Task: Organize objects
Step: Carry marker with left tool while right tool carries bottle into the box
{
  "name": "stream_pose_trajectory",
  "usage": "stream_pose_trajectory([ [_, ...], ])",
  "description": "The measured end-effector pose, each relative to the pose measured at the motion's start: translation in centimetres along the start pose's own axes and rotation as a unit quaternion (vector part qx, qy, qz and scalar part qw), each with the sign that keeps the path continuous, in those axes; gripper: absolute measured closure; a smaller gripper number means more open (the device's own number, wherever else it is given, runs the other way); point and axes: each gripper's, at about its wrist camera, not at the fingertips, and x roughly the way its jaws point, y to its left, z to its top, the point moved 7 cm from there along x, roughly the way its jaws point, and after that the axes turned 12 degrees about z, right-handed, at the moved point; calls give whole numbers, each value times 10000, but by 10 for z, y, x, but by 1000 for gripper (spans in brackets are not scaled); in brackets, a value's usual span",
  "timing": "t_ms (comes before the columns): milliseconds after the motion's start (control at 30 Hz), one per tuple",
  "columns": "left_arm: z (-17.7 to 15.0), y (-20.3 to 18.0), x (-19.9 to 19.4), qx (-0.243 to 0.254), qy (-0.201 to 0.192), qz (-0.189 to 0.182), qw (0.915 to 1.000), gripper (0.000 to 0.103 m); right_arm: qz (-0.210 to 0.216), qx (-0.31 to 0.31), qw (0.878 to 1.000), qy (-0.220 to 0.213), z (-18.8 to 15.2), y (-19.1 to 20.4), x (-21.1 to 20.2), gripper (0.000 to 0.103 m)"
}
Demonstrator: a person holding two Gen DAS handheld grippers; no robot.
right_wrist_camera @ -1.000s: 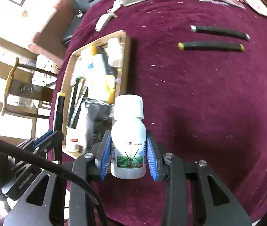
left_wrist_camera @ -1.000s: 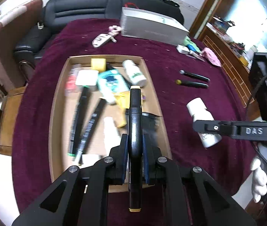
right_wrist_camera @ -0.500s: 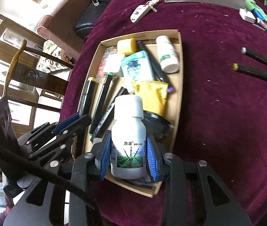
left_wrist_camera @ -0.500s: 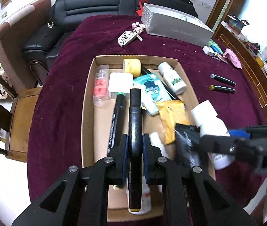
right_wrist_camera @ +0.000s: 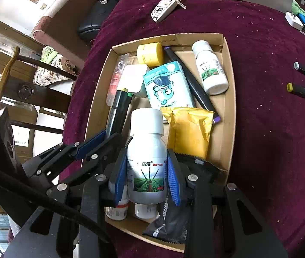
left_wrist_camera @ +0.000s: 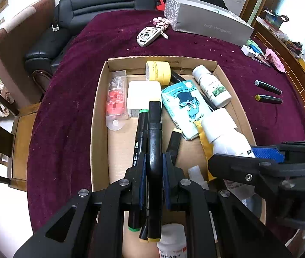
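Black marker [left_wrist_camera: 154, 150] clamped in left fingers [left_wrist_camera: 167, 172]; white bottle [right_wrist_camera: 147, 159] in right.

Both grippers hang steeply nose-down over the shallow brown cardboard tray [left_wrist_camera: 99, 116]. The left gripper [left_wrist_camera: 154, 167] is clamped tight on a black marker with yellow end caps [left_wrist_camera: 154, 146]; the right gripper [right_wrist_camera: 147, 172], beside it, grips a white plastic bottle [right_wrist_camera: 146, 146] between blue-padded fingers [right_wrist_camera: 174, 180].
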Motion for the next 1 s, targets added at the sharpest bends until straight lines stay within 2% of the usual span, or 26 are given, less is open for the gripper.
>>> stream_pose_trajectory([
  [1000, 23, 5, 27, -9, -26, 144, 9999, 92, -84, 116, 9999, 16, 24, -15, 28, 70],
])
